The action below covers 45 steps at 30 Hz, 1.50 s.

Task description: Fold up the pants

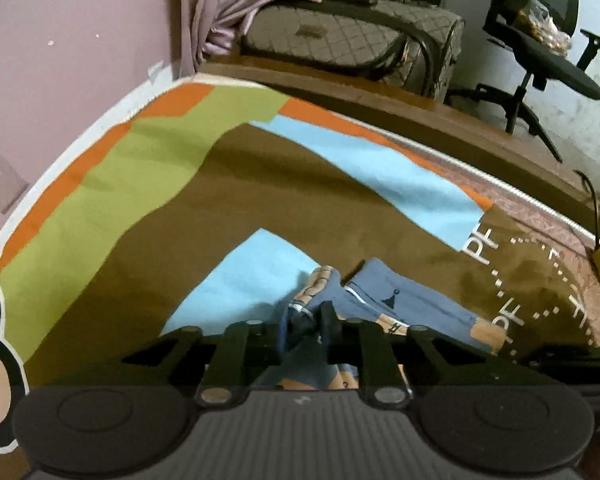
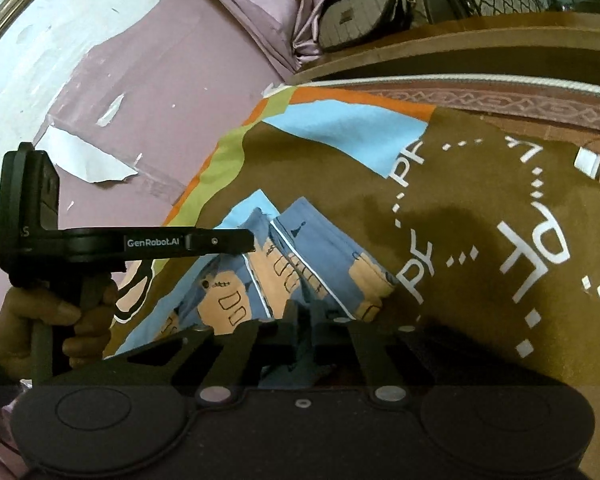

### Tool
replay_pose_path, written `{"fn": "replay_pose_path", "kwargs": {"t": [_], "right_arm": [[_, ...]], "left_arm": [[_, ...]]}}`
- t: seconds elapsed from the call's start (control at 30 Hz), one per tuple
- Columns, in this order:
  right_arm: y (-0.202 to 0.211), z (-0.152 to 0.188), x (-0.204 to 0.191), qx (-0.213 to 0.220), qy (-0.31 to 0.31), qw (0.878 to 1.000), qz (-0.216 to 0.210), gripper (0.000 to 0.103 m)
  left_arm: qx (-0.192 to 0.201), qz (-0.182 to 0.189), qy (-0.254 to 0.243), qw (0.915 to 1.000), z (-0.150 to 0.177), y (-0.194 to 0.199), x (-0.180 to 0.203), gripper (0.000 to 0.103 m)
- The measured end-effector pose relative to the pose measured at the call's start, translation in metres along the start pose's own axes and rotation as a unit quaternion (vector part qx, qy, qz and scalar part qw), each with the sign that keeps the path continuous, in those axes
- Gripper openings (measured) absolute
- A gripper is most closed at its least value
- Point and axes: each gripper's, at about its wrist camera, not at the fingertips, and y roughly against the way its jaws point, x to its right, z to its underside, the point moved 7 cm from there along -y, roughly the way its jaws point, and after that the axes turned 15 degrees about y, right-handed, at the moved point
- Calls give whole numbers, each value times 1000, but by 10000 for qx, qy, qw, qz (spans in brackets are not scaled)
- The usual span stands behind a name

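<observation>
Small blue pants (image 2: 300, 248) with peach patches and white piping lie on a brown printed bed sheet (image 2: 480, 240). They also show in the left wrist view (image 1: 396, 300). My left gripper (image 1: 314, 322) is shut on a bunch of the pants' blue fabric at its near edge. My right gripper (image 2: 306, 320) is shut on the pants' near edge too, with fabric hanging between the jaws. The left gripper's body (image 2: 140, 242) shows in the right wrist view, held by a hand just left of the pants.
The sheet has light blue (image 1: 380, 168), green (image 1: 140, 168) and orange patches. A wooden bed frame (image 1: 460, 128) runs along the far side with quilted bags (image 1: 340, 36) behind it. An office chair (image 1: 548, 48) stands far right. A peeling pink wall (image 2: 120, 100) is on the left.
</observation>
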Motion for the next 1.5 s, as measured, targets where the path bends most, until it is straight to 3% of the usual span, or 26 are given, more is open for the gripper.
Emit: {"fn": "replay_pose_path", "kwargs": {"t": [0.13, 0.4, 0.73, 0.83, 0.87, 0.9, 1.0, 1.1, 1.23, 1.33, 1.43, 1.5], "right_arm": [[9, -4, -1, 178, 93, 9997, 119, 3], [39, -6, 9, 535, 23, 9969, 582, 3], [39, 0, 23, 311, 165, 9925, 1169, 0], [33, 2, 23, 141, 279, 9918, 1237, 0], [34, 0, 20, 183, 448, 9901, 1316, 6], [35, -2, 15, 266, 661, 9876, 1398, 12], [40, -9, -1, 576, 1203, 9798, 1487, 18], [33, -9, -20, 583, 1682, 9751, 1325, 26], [26, -7, -38, 555, 2133, 9682, 1185, 34], [11, 6, -43, 71, 2218, 9697, 1021, 40], [-4, 18, -39, -428, 2243, 9649, 1296, 40], [-3, 18, -41, -366, 2258, 9630, 1423, 41]], "left_arm": [[203, 8, -155, 9997, -4, 12, 11, 14], [414, 384, -259, 9981, -11, 29, 36, 13], [272, 154, -461, 9984, 7, -13, 49, 17], [322, 121, -275, 9990, 7, -14, 41, 40], [414, 48, -219, 9989, 5, -9, 37, 56], [535, 1, -181, 9984, 2, -3, 34, 64], [862, -84, -43, 9962, 0, 27, 20, 69], [1293, -165, 218, 9912, 13, 69, -2, 74], [1483, -539, 519, 9861, 56, 115, -42, 74], [1398, -964, 636, 9834, 97, 139, -76, 75], [1205, -1564, 770, 9773, 131, 153, -116, 74], [1166, -1944, 862, 9702, 147, 163, -143, 71]]}}
